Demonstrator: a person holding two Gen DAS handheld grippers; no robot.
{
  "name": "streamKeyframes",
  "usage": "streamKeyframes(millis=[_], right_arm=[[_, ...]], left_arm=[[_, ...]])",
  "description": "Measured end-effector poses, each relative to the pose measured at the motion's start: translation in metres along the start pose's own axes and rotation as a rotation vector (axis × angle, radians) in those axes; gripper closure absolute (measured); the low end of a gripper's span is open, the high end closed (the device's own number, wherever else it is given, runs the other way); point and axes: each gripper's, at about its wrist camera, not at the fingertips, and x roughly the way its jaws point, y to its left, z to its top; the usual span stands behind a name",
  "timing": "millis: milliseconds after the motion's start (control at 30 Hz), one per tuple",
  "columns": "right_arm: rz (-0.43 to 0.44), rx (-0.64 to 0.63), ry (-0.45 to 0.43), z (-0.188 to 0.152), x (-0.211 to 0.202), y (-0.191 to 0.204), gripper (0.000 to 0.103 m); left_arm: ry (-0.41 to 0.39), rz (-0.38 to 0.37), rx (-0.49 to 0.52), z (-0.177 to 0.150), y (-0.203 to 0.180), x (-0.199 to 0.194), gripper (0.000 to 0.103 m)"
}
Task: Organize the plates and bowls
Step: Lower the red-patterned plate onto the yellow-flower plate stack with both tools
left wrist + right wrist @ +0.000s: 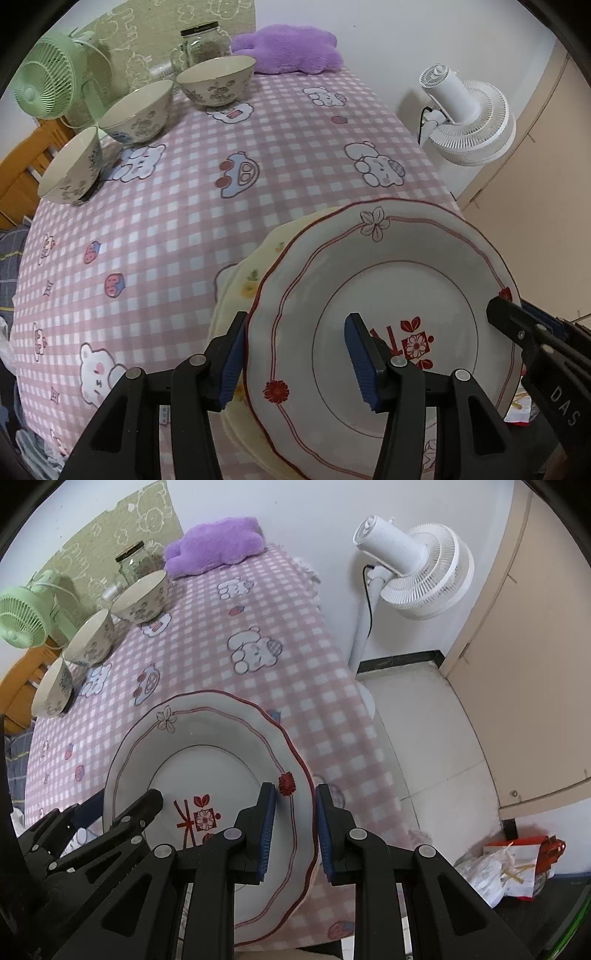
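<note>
A white plate (406,288) (207,768) with red trim and flower marks lies tilted over a pale yellow plate (240,280) at the table's near right. My left gripper (295,321) straddles its left rim. The outer pad is at the edge and the inner pad (360,362) hangs over the well without clearly touching. My right gripper (295,788) has its pads closed in on the right rim. One left finger (147,805) shows at the plate's far side. Three patterned bowls (218,81) (140,110) (70,166) stand in a row at the back left.
A green fan (48,77), a glass jar (203,40) and a purple plush (288,48) sit along the back of the checked tablecloth (184,221). A white standing fan (417,565) is beside the table's right edge. Bags (509,867) lie on the floor.
</note>
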Motion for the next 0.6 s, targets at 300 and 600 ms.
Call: streamKeyframes(millis=[300, 600], right_arm=[[0.01, 0.046, 0.028, -0.01, 0.015, 0.001, 0.078], [-0.034, 0.0, -0.001, -0.004, 0.021, 0.013, 0.075]], left_arm=[[-0.031, 0.049, 0.047, -0.004, -0.004, 0.001, 0.051], [-0.045, 0.088, 0.073, 0.0, -0.008, 0.007, 0.043]])
